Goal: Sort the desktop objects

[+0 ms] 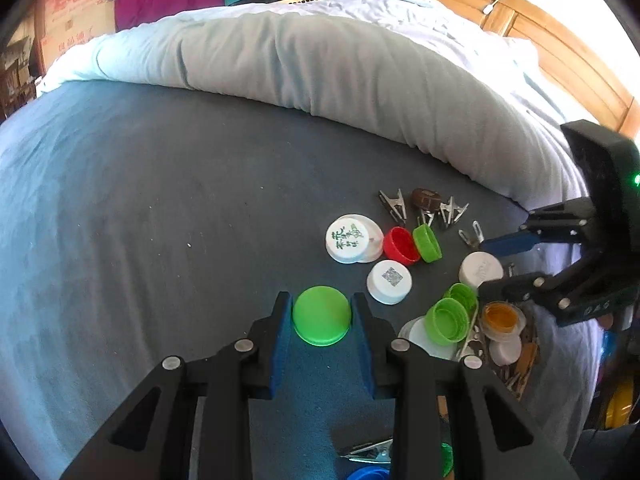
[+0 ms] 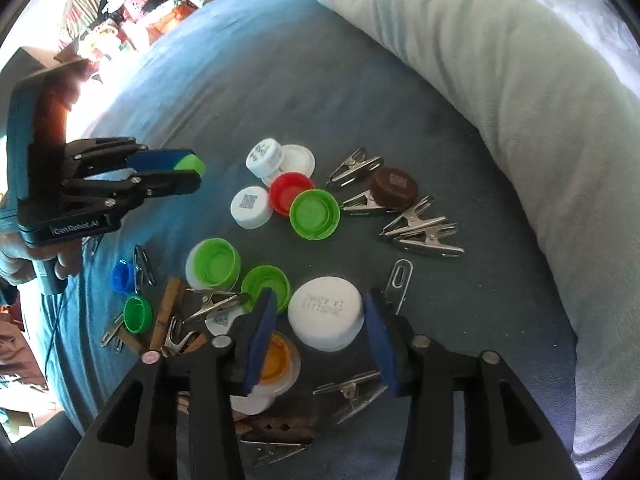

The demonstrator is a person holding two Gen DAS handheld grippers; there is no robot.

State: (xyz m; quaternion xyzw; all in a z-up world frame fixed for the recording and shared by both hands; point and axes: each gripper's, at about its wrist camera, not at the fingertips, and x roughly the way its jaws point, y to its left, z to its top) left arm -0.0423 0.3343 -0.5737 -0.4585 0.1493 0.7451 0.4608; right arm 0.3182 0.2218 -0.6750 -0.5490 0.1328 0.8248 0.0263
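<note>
Green plastic cap (image 1: 320, 316), smooth and domed, sitting clamped between left gripper's (image 1: 321, 312) blue foam pads above dark felt-like sheet (image 1: 160, 208). Right gripper (image 2: 320, 324) hovering part-open, straddling round white lid (image 2: 326, 318), pads not pressing. Shiny metal clips (image 2: 420, 232) lying nearby.
</note>
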